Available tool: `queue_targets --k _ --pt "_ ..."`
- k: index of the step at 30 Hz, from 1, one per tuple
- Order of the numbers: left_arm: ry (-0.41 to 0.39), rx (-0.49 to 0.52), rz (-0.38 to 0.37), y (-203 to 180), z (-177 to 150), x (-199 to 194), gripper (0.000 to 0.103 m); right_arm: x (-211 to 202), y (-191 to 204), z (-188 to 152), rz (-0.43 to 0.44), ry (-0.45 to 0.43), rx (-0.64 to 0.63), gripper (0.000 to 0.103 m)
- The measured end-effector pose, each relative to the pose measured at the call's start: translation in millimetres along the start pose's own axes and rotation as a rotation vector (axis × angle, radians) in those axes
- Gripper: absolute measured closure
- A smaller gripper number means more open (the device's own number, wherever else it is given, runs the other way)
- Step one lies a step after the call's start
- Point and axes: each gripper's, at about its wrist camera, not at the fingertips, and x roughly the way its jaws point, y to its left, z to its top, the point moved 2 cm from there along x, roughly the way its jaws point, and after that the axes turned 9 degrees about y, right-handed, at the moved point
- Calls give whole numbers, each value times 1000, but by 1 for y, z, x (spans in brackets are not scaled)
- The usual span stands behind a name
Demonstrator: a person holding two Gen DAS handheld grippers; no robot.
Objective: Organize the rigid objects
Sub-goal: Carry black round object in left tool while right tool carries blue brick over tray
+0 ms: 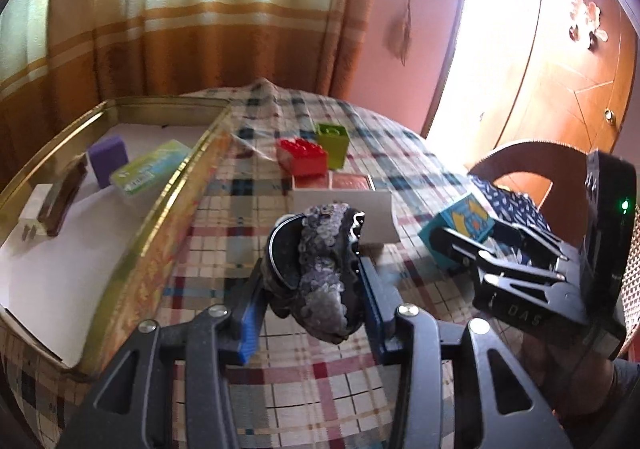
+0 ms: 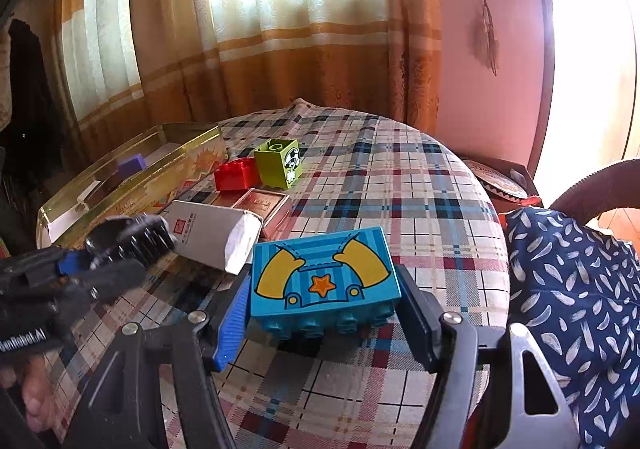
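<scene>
A round surface draped in a plaid cloth is shown from both wrist views. At its far left a gold tin tray is set, in which a purple block, a green-and-white packet, a dark brown bar and a white plug adapter are held. Just right of the tray, a red brick and a lime-green cube are seen touching; nearer, a copper-coloured tin and a white carton are laid side by side between the bricks and the two tools.

The left gripper is closed on a dark sequined object, gripped between its blue-padded fingers and raised above the cloth; beyond its black disc and grey sequins, the object's kind cannot be told. The right gripper is clamped on a blue printed block, marked with yellow sleeves, striped overalls and an orange star, its studs turned toward the camera; whether the block is clear of the cloth cannot be told.

Bare cloth is left at the right and far parts of the surface. The right edge is bordered by a chair with a feather-print cushion, and curtains are hung behind.
</scene>
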Motion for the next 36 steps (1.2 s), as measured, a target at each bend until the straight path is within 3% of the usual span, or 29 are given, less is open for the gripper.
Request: queue_targets --k 8,17,36 --pt "-53 -17 23 5 1 -5 61 -2 6 1 -7 -5 -19 35" --pt "-66 -35 36 9 0 -9 61 -10 31 0 34 -17 -82 35" --pt "-108 -35 41 10 -2 -17 61 -17 42 -4 6 -72 -129 35"
